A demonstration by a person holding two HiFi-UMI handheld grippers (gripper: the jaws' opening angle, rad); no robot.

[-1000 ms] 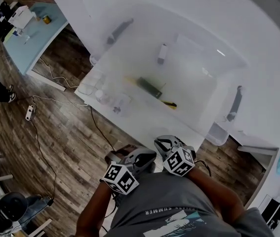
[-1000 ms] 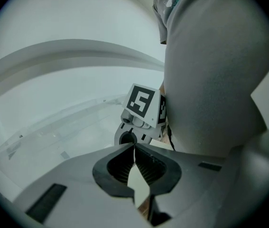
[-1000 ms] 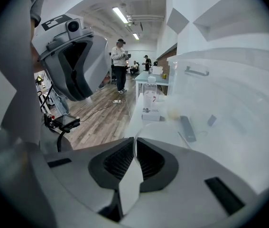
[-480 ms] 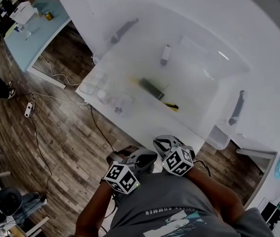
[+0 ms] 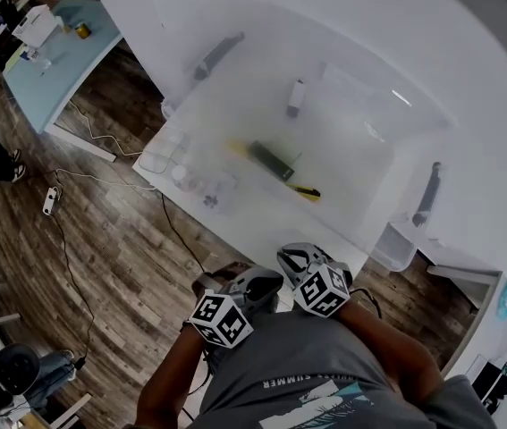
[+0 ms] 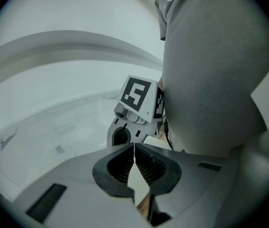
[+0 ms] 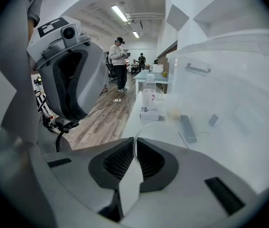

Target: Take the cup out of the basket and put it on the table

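Note:
Both grippers are held close to the person's body, short of the white table's [image 5: 262,226] near edge. My left gripper [image 5: 271,281] [image 6: 134,148] is shut with nothing between its jaws. My right gripper [image 5: 294,259] [image 7: 135,144] is shut and empty too. A see-through basket [image 5: 164,146] stands at the table's left end, washed out by glare. Beside it stand clear cups [image 5: 215,190]. In the right gripper view one clear cup [image 7: 148,93] shows at the table's far end. Whether a cup is inside the basket I cannot tell.
On the table lie a dark bar-shaped object [image 5: 271,159] [image 7: 187,127], a yellow item [image 5: 305,189] and a small white object [image 5: 295,96]. A clear bin [image 5: 392,244] hangs off the right end. Cables [image 5: 101,181] run over the wooden floor. A person [image 7: 120,63] stands further back.
The head view has swayed slightly. Both grippers stay in the same place, shut.

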